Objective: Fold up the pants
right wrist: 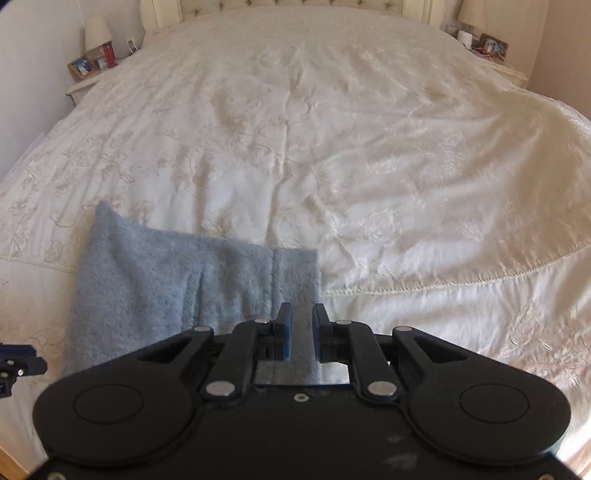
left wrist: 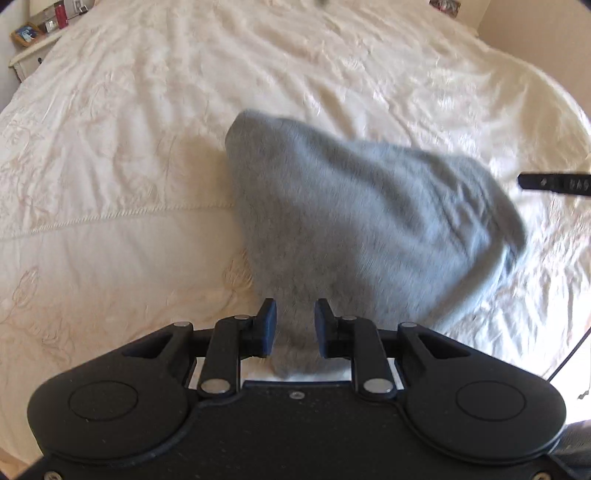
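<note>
The pants, a blue-grey fleece bundle (left wrist: pixel 351 206), lie folded on the white bedspread (left wrist: pixel 129 122) and look blurred in the left wrist view. A narrow end of them runs up between the jaws of my left gripper (left wrist: pixel 295 325), which stand apart without pinching it. In the right wrist view the pants (right wrist: pixel 166 280) lie flat at the lower left. Their right hem passes between the parted pads of my right gripper (right wrist: pixel 302 328). A finger of the right gripper (left wrist: pixel 546 182) shows at the right edge of the left wrist view. Part of the left gripper (right wrist: pixel 18 360) shows at the far left of the right wrist view.
The wrinkled bedspread (right wrist: pixel 369 147) stretches far ahead to a tufted headboard (right wrist: pixel 288 5). A nightstand with a photo frame, lamp and red bottle (right wrist: pixel 92 62) stands at the left, and another nightstand (right wrist: pixel 487 46) at the right. Wooden floor shows at the lower corners.
</note>
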